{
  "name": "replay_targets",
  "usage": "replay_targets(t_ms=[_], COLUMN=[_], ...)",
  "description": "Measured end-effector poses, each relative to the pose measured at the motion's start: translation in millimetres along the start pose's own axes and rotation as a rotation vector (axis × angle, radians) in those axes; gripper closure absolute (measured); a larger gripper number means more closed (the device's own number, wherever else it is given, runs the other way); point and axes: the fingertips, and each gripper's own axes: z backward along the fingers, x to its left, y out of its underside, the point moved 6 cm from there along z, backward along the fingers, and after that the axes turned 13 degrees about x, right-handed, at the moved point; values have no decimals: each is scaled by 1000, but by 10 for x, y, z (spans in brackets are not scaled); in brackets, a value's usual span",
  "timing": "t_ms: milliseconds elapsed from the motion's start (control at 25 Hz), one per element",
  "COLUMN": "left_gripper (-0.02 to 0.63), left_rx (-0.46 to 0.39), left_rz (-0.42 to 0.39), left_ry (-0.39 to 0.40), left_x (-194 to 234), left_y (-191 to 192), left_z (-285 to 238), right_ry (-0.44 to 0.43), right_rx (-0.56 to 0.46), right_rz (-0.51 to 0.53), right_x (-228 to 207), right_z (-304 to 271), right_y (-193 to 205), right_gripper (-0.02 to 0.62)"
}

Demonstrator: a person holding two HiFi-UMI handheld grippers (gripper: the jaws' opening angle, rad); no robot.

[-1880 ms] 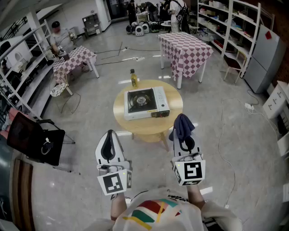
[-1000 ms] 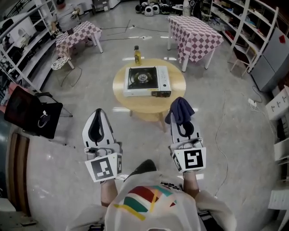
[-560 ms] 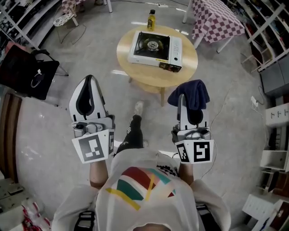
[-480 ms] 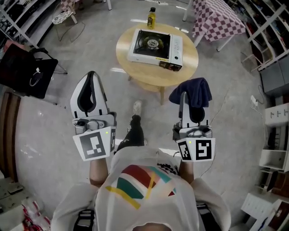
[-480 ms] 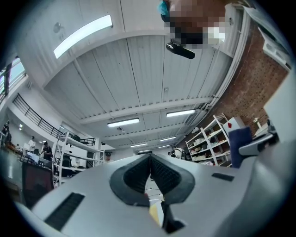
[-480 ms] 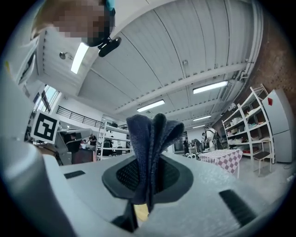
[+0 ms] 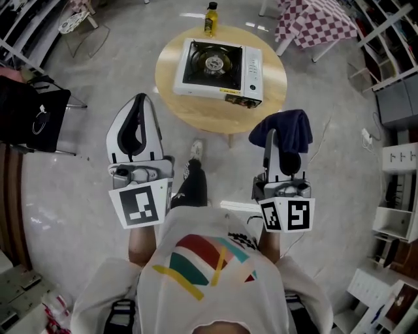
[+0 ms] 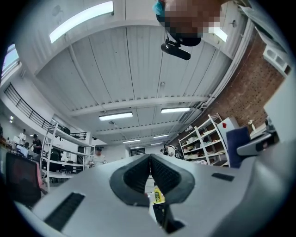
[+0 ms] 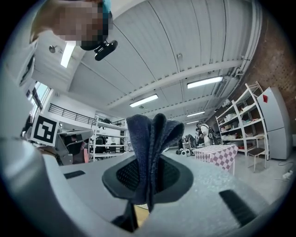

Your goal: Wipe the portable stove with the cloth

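Observation:
The portable stove (image 7: 217, 71), white with a black burner top, sits on a round wooden table (image 7: 196, 111) ahead of me. My right gripper (image 7: 279, 134) is shut on a dark blue cloth (image 7: 281, 131), which drapes over its tips short of the table's right edge. In the right gripper view the cloth (image 9: 151, 152) stands folded between the jaws. My left gripper (image 7: 138, 106) is shut with nothing in it, held left of the table. In the left gripper view its pads (image 8: 159, 172) meet.
A yellow bottle (image 7: 210, 19) stands on the table's far edge, also visible as the bottle (image 8: 158, 195). A checkered table (image 7: 313, 26) is at the far right, a black chair (image 7: 32, 117) at the left, and shelves (image 7: 395, 163) along the right.
I have walked up to the round table; the stove is now much closer. Both grippers stay raised, the cloth still held in the right one.

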Motion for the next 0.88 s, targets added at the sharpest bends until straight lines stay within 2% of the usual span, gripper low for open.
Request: replay_targets(t_ms=[40,200,320,480,640,880], left_gripper=[600,600,600,600,600,600], left_rx=[-4,71,70,57,56,59], left_rz=[7,-16,-3,-23,12,32], left_ry=[11,54,88,144,185,232], left_x=[2,41,56,108,241,389], left_y=[17,282,338,370,457,595], left_z=[-118,-578,-978,-1537,-2169,-2994], right_ry=[6,23,45,91,143,170], right_rx=[6,29,43,44,38,4], right_rz=[5,17,4,7,15,48], right_x=[-28,-160,-296,-457,-587,-730], right_z=[-93,-516,-834,-1322,-1847,-2332], right_y=[-2,-28,-86,-256,-412,-577], right_gripper=[561,561,561,561,561,561])
